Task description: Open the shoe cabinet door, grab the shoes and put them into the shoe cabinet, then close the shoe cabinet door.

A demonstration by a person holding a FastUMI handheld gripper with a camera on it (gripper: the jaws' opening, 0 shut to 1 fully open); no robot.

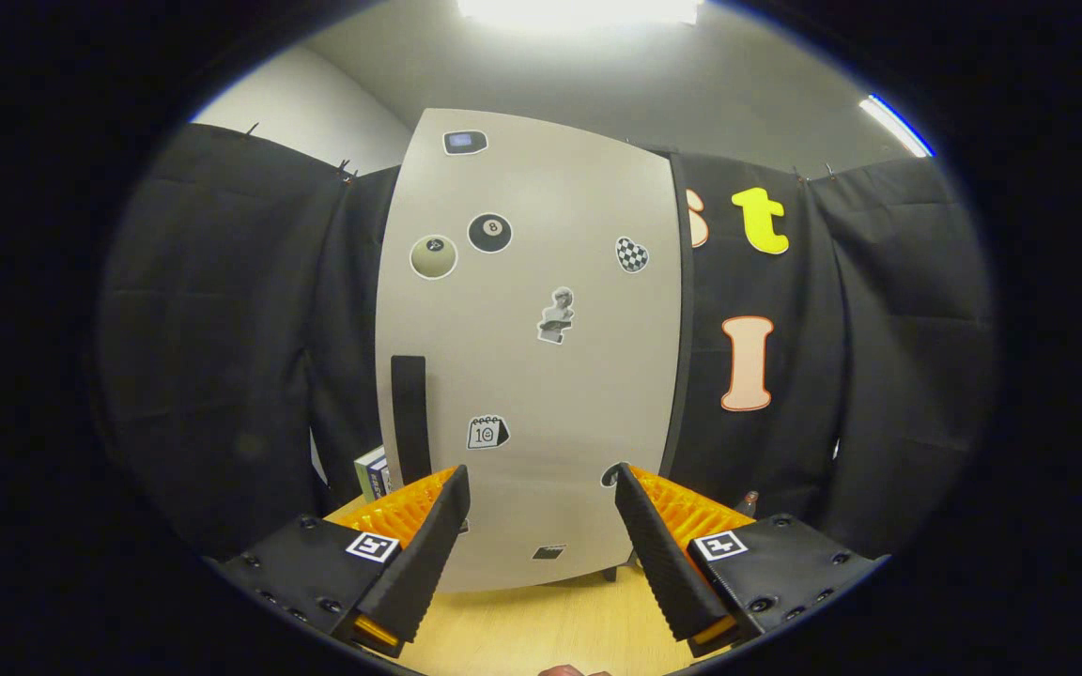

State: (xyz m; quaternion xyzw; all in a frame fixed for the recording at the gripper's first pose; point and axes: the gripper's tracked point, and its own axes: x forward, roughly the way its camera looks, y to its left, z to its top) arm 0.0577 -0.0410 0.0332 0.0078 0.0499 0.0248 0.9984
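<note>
A tall pale shoe cabinet stands straight ahead on the wooden floor, its door shut and dotted with several stickers. A black vertical handle strip runs down the door's left side, just beyond my left finger. My gripper is open, its fingers spread wide in front of the door's lower part with nothing between them. A small reddish edge peeks out below the fingers; I cannot tell what it is.
Black cloth walls close in on both sides of the cabinet. A small box stands on the floor at the cabinet's left foot. A small dark object sits low on the right beside the cabinet. Wooden floor lies under the fingers.
</note>
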